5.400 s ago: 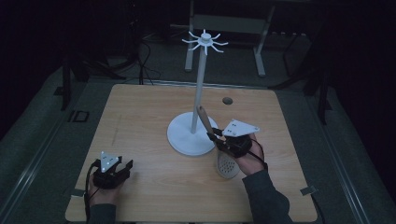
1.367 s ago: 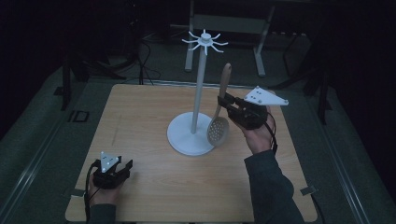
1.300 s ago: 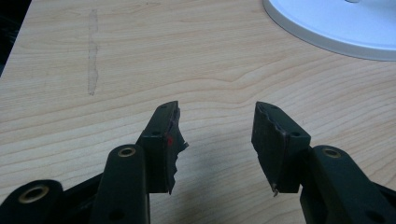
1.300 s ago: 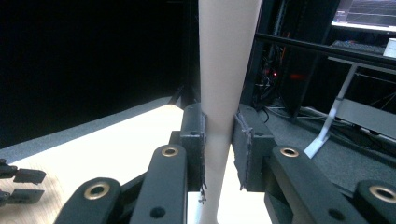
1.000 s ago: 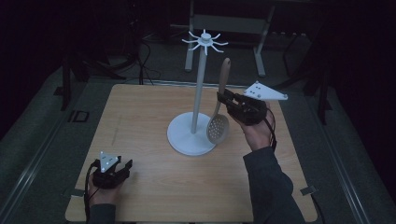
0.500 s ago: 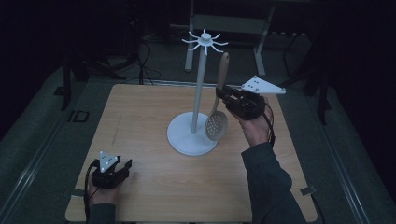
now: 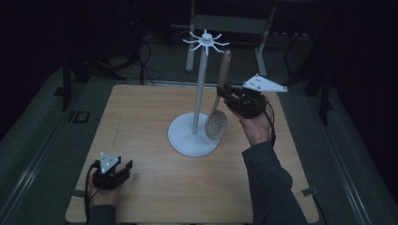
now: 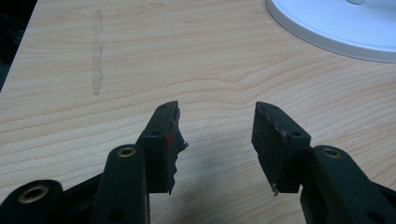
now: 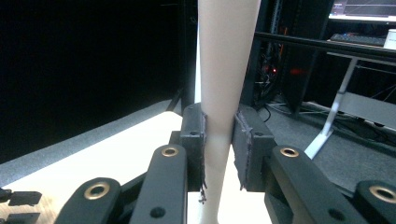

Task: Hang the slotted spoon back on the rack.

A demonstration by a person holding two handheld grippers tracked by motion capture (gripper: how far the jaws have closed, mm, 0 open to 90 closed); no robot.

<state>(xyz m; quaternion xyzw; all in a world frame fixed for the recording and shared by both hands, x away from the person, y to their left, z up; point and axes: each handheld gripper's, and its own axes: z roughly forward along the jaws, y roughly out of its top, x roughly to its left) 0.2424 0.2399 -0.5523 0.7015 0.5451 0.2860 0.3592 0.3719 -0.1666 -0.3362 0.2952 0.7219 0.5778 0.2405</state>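
high view | right gripper [image 7: 224,96] raised, clamping upright slotted spoon [image 7: 217,123] | left gripper [image 7: 126,168] resting, wide

My right gripper [image 7: 228,95] is black with a pale grey three-cornered plate on top; brass-coloured rivets dot its arms. The slotted spoon [image 7: 218,105] it clamps has a light tan wooden handle and a beige bowl speckled with small holes. At nine o'clock from it stands the plain white stand [image 7: 199,93]. The table [image 7: 141,117] is pale wood with fine wavy grain. My left gripper [image 8: 217,144], at seven o'clock, is black too, with a red speck on one pad. My sleeve [image 7: 270,187] is dark grey.
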